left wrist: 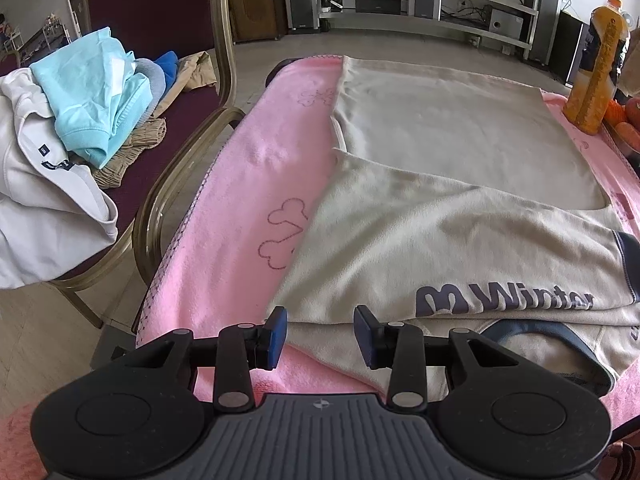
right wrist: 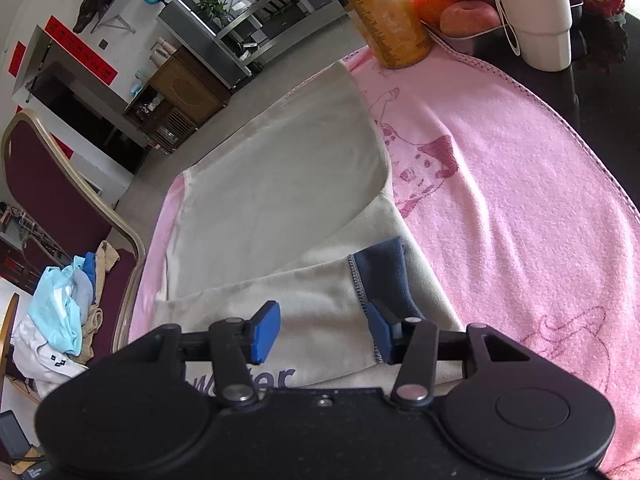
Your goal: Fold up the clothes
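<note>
Pink towel (left wrist: 240,184) covers the surface; lower frame, we see both grippers' (left wrist: 321,334) (right wrist: 324,330) fingers spread above the cream sweatshirt (left wrist: 440,168).

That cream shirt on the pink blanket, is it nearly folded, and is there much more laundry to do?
Partly. The cream shirt lies flat on the pink blanket, and one sleeve with a navy cuff is already folded across it. Right now neither the left gripper nor the right gripper holds cloth; both stand open above the near edge. Further folds remain, and a pile of clothes waits on the chair.
</note>
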A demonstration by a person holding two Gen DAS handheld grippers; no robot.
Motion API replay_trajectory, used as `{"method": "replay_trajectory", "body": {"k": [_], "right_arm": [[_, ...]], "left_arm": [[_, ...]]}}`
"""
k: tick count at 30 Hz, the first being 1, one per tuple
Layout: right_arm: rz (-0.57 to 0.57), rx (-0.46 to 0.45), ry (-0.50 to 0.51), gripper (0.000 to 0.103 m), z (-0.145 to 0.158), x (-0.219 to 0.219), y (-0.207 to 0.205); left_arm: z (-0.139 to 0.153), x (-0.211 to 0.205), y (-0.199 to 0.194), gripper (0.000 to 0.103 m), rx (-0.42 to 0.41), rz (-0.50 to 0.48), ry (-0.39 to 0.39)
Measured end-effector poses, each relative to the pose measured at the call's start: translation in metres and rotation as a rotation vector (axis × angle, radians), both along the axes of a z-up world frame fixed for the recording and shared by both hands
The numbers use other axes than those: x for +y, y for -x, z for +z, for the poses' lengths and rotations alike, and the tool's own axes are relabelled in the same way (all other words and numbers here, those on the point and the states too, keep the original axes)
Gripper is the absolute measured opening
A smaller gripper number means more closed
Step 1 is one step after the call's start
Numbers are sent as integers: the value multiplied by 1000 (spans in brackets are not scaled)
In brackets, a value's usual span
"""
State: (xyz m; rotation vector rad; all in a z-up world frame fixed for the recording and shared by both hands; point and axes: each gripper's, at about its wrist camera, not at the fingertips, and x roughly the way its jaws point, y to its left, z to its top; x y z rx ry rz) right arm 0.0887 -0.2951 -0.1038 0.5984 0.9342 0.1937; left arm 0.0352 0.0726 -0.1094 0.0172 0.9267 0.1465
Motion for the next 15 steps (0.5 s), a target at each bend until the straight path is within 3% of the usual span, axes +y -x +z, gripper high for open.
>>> {"method": "replay_trajectory", "body": {"k": [15], "right_arm": [[-2, 9, 14, 48, -2, 0, -2]], "left_arm": [[-3, 1, -3, 38, 11, -9, 7]]}}
